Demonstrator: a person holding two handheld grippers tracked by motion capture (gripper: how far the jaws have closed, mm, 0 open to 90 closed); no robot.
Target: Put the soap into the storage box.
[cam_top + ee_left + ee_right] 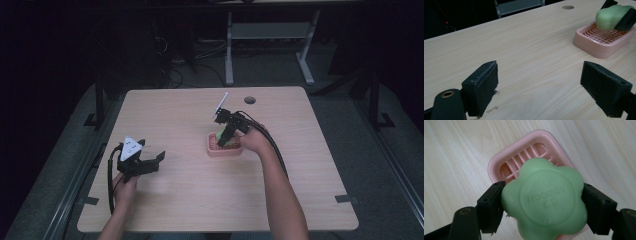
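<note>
Right gripper view: right gripper (544, 207) is pinching the green soap (544, 202) by its rounded lobes over the pink dish (496, 162). Soap could be slipping out or landing off-centre. Left gripper (541, 87) is idling, jaws spread.

Looks like a lab or test room w/ a recording setup, not a home. One light wood-laminate table (190, 200) w/ a round cable hole (250, 100) stands on grey carpet, black brackets (347, 199) at its edges. Behind it – a white metal desk frame (270, 45) and loose black cables (175, 70) on the floor. Surroundings dark, only the table lit – typical rig space.
</note>
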